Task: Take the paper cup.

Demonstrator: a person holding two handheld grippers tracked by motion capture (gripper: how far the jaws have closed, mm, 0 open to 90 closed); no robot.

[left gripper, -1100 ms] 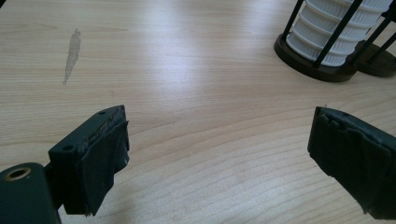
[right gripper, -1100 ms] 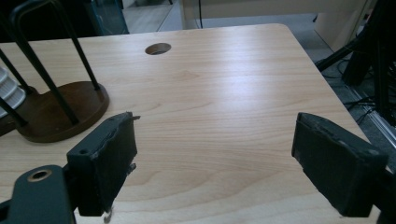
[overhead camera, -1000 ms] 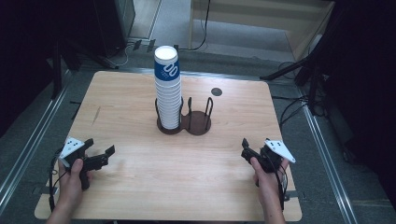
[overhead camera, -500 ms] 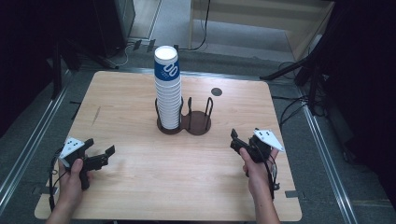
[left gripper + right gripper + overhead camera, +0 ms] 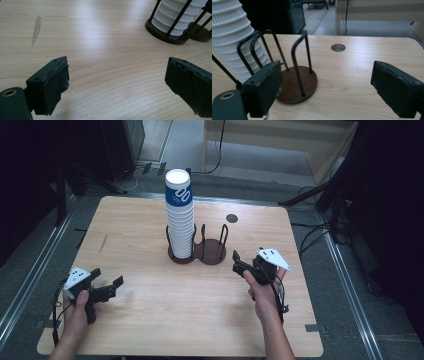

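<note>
Right claw (image 5: 239, 265), jaws just spread and empty, has moved toward the cup holder (image 5: 212, 251); grabbing from the cup stack (image 5: 180, 215) looks next.

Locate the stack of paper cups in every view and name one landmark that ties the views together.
High view: stack of paper cups stands upper centre, in the holder's left ring.
Left gripper view: its ribbed bottom sits top right, behind black bars.
Right gripper view: its ribbed side leans at the left edge.
Shared landmark: the dark cup holder.
</note>
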